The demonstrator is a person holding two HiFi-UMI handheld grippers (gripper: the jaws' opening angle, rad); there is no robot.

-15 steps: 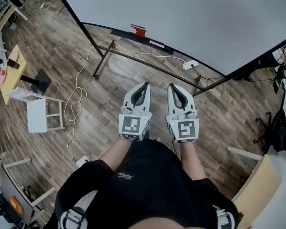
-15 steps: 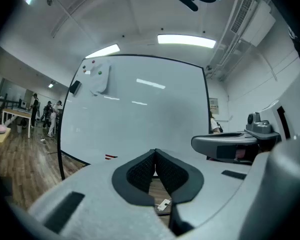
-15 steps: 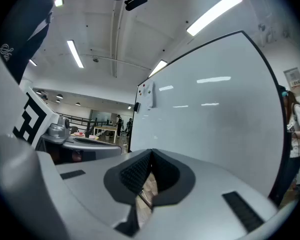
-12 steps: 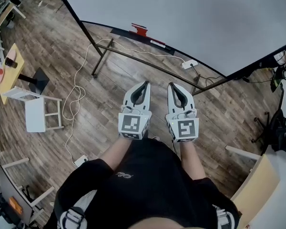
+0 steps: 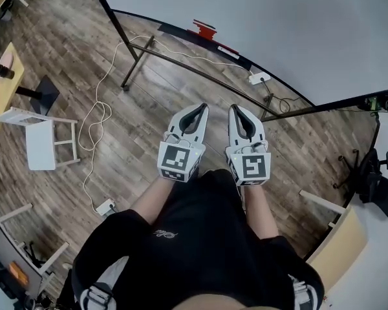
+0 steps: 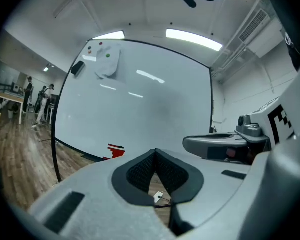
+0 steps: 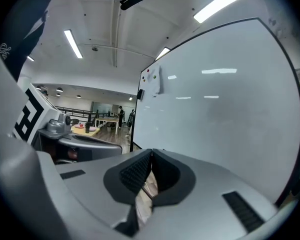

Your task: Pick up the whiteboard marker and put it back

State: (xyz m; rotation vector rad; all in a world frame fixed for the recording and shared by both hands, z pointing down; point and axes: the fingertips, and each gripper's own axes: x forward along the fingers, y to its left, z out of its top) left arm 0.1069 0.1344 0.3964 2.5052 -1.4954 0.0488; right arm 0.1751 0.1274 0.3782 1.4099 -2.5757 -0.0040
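- Left hand-held gripper [image 5: 201, 108]: jaws pressed together, nothing between them, touching nothing. Held over the wooden floor [image 5: 149, 108], pointing toward the far whiteboard [image 5: 278, 24].
- Right hand-held gripper [image 5: 235, 108]: just beside the left one. Jaws likewise pressed together and empty.
- Whiteboard marker [image 5: 227, 48]: a slim pale stick with a red end, small in view. It lies on the whiteboard's bottom ledge, just right of a red block [image 5: 204, 28] and well apart from both grippers.
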